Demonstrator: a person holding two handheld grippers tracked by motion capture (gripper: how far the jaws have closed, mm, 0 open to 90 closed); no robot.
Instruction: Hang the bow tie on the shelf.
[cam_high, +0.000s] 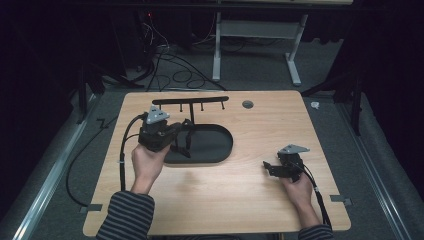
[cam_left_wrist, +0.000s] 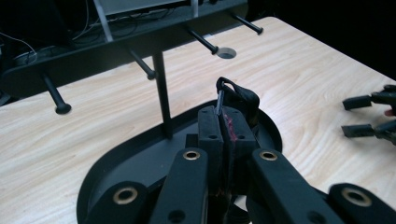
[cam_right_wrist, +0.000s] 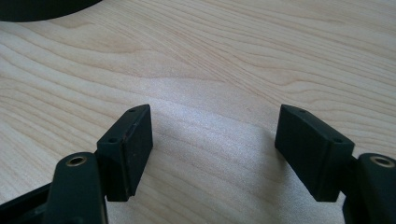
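A black peg rack (cam_high: 190, 101) stands on a thin post (cam_left_wrist: 161, 93) rising from an oval black base (cam_high: 215, 147). Several pegs (cam_left_wrist: 205, 43) stick out of its crossbar. My left gripper (cam_high: 184, 129) hovers over the left part of the base, shut on a small flat thing with a black strap loop (cam_left_wrist: 239, 94). The loop pokes up past the pads, and a dark red edge (cam_left_wrist: 229, 128) shows between them. My right gripper (cam_high: 270, 167) rests low at the table's right, open, with bare wood between its jaws (cam_right_wrist: 215, 140).
The wooden table (cam_high: 225, 200) has a round cable hole (cam_high: 247, 104) behind the rack. The oval base's edge (cam_right_wrist: 37, 9) lies ahead-left of the right gripper. Cables and a desk frame (cam_high: 217, 45) lie on the floor beyond the table.
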